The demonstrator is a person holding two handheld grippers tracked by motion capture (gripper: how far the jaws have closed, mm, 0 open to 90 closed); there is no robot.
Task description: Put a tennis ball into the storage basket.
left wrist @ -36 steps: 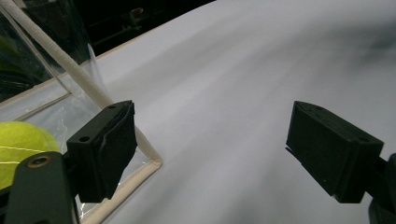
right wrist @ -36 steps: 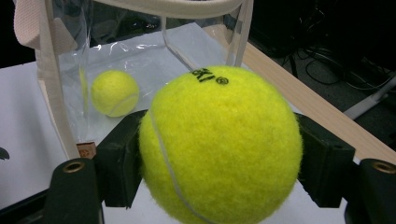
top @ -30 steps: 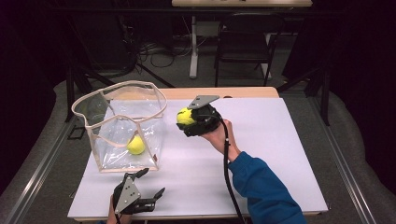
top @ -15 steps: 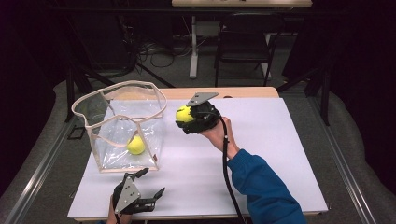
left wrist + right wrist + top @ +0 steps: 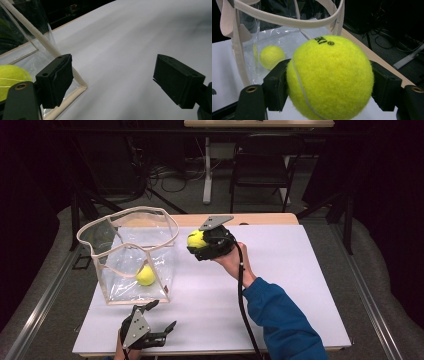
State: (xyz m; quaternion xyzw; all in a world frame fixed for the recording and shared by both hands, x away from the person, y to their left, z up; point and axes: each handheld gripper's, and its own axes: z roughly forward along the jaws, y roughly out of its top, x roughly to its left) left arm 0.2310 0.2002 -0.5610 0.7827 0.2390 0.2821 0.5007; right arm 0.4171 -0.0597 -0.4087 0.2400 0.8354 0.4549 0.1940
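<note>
Two tennis balls | one ball (image 5: 329, 77) clamped in our right gripper (image 5: 206, 243) above the table's far edge | other inside clear bag (image 5: 130, 255), left side | left gripper (image 5: 112, 82) gaping, empty | risk: ball perhaps clips the rim, bouncing off.

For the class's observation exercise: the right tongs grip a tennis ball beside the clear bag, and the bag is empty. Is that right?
Not quite. The right tongs do grip a tennis ball beside the clear bag, but the bag holds a second ball, as the high view shows.

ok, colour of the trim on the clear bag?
Cream or off-white trim on the clear bag; right gripper view shows it best.
</note>
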